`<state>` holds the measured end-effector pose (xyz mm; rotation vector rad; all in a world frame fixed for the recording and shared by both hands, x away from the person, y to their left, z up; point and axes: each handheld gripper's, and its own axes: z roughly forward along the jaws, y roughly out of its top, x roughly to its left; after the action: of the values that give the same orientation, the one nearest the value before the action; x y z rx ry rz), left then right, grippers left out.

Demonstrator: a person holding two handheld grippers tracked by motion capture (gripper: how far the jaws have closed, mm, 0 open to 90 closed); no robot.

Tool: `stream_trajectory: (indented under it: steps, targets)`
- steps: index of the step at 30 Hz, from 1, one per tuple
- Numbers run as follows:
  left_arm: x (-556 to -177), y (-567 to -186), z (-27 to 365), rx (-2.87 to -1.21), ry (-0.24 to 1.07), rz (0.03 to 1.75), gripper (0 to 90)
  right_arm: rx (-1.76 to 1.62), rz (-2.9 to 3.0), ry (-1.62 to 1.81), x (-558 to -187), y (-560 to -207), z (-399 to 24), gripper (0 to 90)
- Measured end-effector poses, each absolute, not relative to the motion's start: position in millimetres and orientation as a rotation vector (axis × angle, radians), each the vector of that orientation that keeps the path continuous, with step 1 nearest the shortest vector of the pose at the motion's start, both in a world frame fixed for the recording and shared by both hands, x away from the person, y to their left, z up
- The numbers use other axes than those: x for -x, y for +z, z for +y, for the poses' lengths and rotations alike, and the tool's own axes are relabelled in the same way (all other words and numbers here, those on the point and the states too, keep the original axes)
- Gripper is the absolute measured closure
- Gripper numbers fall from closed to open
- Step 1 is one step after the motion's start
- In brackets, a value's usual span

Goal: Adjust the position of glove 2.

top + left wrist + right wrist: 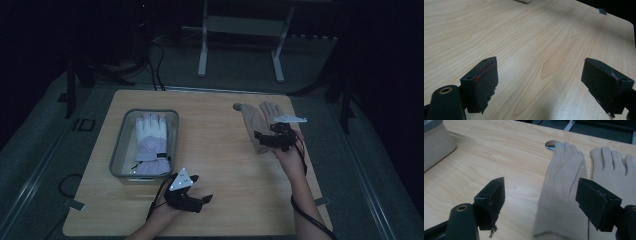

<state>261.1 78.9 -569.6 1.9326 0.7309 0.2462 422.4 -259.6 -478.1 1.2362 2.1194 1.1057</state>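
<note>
Jaws of your right gripper [540, 205] stand apart, holding nothing, over the cuff of the nearer beige glove [562, 195] — its mate [614, 172] lies alongside. Likely both remain to go; a white glove [150, 142] already lies in the grey bin [120, 150]. Left gripper [540, 85] — open, empty, low over bare table [524, 37].

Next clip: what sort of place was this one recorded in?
Probably a lab or studio set up for recording, not a home. A lone wooden table stands in a dark room on grey floor, cables trail behind it, and a white metal stand rises beyond. Beige gloves lie on it.
</note>
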Motion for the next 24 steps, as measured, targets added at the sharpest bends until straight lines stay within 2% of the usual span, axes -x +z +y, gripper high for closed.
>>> stream_trajectory:
  steps: [15,24]
  targets:
    - [-257.4,-571.9,76.8,-1.911,0.271,0.704,14.6,-1.294,2.107,0.973,-480.3,-478.3,-253.2,25.2]
    - [-253.6,-572.8,75.4,-1.911,0.281,0.676,14.6,-1.383,2.118,0.906,-511.4,-505.2,-254.9,29.9]
